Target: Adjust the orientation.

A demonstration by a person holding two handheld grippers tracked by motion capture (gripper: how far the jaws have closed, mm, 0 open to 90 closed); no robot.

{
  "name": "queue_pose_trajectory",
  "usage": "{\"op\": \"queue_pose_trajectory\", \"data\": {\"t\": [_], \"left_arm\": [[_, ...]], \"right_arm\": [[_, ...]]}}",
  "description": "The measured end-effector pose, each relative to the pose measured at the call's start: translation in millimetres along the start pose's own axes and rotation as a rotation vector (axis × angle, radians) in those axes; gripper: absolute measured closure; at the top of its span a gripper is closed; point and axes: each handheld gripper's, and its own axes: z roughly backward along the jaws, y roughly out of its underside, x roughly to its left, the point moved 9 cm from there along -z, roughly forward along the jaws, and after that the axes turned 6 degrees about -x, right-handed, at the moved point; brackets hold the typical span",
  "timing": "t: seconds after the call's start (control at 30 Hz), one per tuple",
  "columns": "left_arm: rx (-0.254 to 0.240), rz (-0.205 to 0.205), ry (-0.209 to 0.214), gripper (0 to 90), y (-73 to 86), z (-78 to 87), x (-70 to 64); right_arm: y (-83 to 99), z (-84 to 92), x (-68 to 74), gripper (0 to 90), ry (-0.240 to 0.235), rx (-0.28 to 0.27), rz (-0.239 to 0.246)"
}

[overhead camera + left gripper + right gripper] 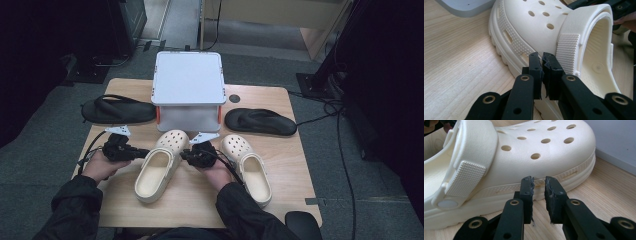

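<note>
The cream clog looks light, foam-soft, grippy. Left tongs are shut empty against its sidewall; right tongs narrowly parted opposite, probably touching. Pinch the rim.

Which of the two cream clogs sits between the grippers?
The left cream clog, flanked by the left gripper and right gripper; the right clog lies beyond the right hand.
</note>
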Motion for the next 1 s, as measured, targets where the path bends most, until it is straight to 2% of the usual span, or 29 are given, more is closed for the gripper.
{"op": "queue_pose_trajectory", "data": {"t": [0.13,0.2,0.27,0.33,0.43,0.47,0.6,0.73,0.87,1.0], "left_arm": [[-0.004,0.015,0.031,86.0,-0.8,-3.0,-4.6],[0.0,0.008,0.046,85.5,-1.0,-5.8,-8.7],[-0.003,-0.006,0.032,84.1,-2.0,-7.1,-10.2],[-0.013,0.002,0.024,81.0,-3.5,-5.9,-8.7],[-0.026,0.008,0.015,76.1,-5.5,-4.7,-5.9],[-0.03,0.009,0.0,75.1,-6.1,-4.0,-3.9],[-0.062,0.025,-0.025,69.1,-10.5,0.4,0.4],[-0.104,0.01,-0.066,63.2,-17.7,5.3,3.1],[-0.103,0.013,-0.068,57.8,-23.6,7.0,2.7],[-0.108,0.012,-0.064,52.6,-34.1,7.8,0.4]], "right_arm": [[-0.6,1.0,-4.2,76.9,0.016,0.0,-0.007],[-0.9,1.2,-6.0,76.8,0.023,-0.003,-0.01],[-0.5,2.3,-9.4,74.1,0.026,0.0,-0.024],[-0.6,2.6,-12.6,71.7,0.018,-0.001,-0.044],[-2.0,5.5,-14.1,70.0,0.016,-0.008,-0.044],[-2.8,7.1,-14.1,69.3,0.017,-0.009,-0.045],[-13.9,20.0,-12.6,65.7,-0.01,-0.054,-0.051],[-25.8,32.0,-6.0,60.6,-0.042,-0.088,-0.039],[-33.8,38.4,8.3,53.4,-0.08,-0.105,-0.005],[-35.8,36.4,31.8,45.9,-0.134,-0.104,0.028]]}}
